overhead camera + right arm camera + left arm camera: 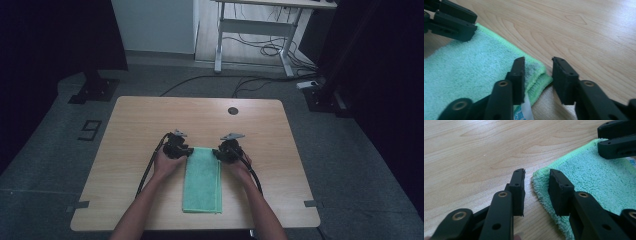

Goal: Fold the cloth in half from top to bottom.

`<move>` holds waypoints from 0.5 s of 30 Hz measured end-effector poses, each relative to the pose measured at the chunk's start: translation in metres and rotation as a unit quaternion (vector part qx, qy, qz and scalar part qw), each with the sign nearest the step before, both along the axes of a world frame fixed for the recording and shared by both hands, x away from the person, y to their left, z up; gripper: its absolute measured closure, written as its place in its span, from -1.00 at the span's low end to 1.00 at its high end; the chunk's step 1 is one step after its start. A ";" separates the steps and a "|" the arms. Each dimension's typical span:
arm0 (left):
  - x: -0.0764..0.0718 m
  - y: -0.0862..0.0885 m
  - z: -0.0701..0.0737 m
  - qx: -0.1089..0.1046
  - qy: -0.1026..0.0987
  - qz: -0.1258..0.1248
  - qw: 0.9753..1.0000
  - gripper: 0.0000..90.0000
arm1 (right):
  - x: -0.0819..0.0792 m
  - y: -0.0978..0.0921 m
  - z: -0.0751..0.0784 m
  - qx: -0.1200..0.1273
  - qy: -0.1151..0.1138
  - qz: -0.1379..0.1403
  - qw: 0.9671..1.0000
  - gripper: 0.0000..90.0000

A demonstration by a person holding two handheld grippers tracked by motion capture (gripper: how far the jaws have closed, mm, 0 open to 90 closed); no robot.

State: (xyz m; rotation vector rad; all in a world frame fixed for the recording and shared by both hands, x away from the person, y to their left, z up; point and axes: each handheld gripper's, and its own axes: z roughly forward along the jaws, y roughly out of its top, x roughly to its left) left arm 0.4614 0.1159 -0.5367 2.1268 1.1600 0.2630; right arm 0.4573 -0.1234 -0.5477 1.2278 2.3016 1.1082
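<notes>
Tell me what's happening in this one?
A person is working on a folded green towel lying on a wooden table, with a hand-held tool in each hand. The left tool and the right tool are at the towel's two far corners, one each. Both are open, each with one jaw over the cloth and one over bare wood beside it. Neither has closed on the towel yet, and it lies flat.

This looks like a lab or recording room. The wooden surface (150, 115) stands alone on grey carpet (45, 150), with tape marks, one like a "9" (90, 130), on the floor beside it. Beyond the surface, loose cables (260, 47) trail under a white-legged desk (260, 25), and dark stand bases (94, 90) flank it.
</notes>
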 end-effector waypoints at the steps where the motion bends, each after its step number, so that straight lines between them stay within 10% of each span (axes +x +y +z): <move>1: 0.000 0.000 0.000 -0.001 0.000 -0.001 1.000 0.50 | 0.000 0.000 0.000 0.002 0.001 0.002 1.000 0.49; 15: -0.008 -0.001 0.006 -0.017 -0.012 -0.024 0.999 0.96 | -0.003 -0.003 0.006 0.013 -0.010 0.034 0.999 0.83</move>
